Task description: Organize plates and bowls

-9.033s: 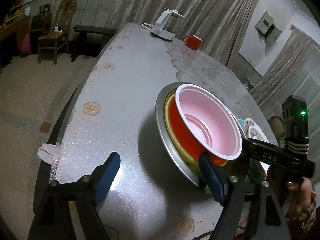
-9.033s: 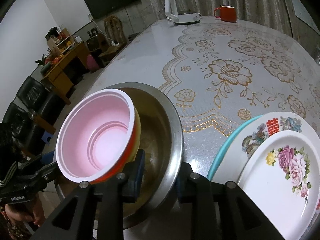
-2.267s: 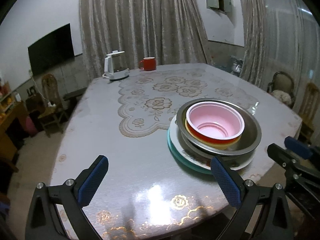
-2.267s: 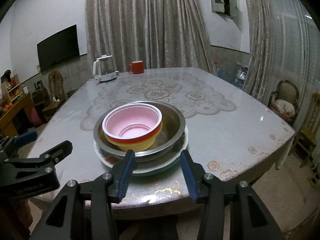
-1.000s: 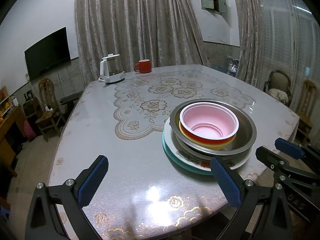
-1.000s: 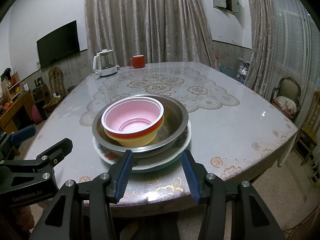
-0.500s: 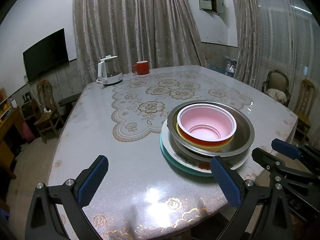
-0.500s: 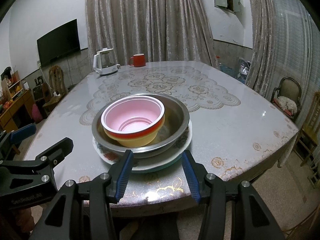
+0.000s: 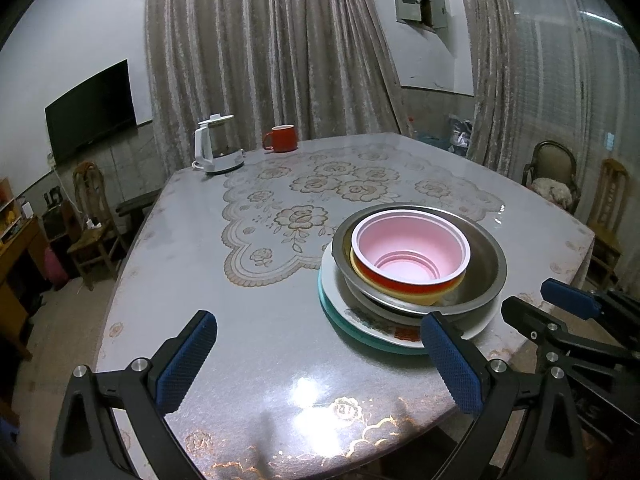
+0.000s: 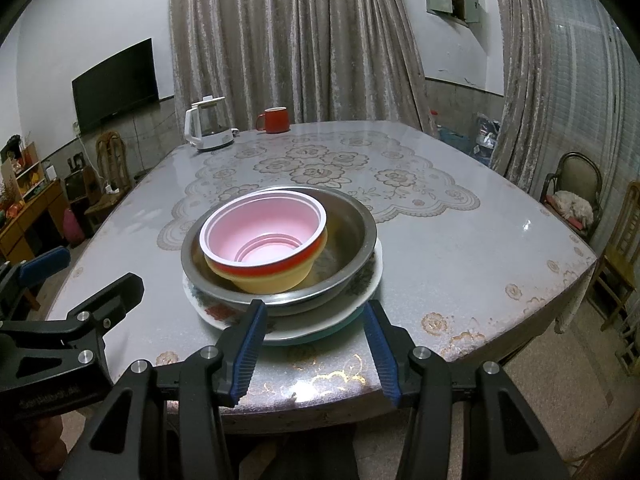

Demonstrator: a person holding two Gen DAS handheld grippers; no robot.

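Observation:
One stack stands near the table's (image 9: 192, 264) front edge: a teal plate (image 9: 330, 312) at the bottom, a white flowered plate (image 9: 370, 319), a steel bowl (image 9: 489, 261), a yellow bowl (image 9: 400, 294) and a pink-lined red bowl (image 9: 412, 248) on top. My left gripper (image 9: 316, 348) hangs wide open, its right finger just in front of the plates' rim. In the right wrist view the same stack shows, with the pink-lined bowl (image 10: 264, 232) inside the steel bowl (image 10: 362, 232). My right gripper (image 10: 316, 330) is open just short of the white plate (image 10: 316, 322), its pads touching nothing.
A white kettle (image 9: 216, 152) and a red mug (image 9: 281, 139) stand at the table's far edge. Chairs stand off the right side (image 10: 572, 188) and the left side (image 9: 92, 216). A lace-pattern cloth (image 10: 328, 172) covers the table's middle.
Nine seconds ago both grippers were at the steel bowl, which stood beside the plates. Now it sits on the plates and both grippers are drawn back. Over the last second nothing moved.

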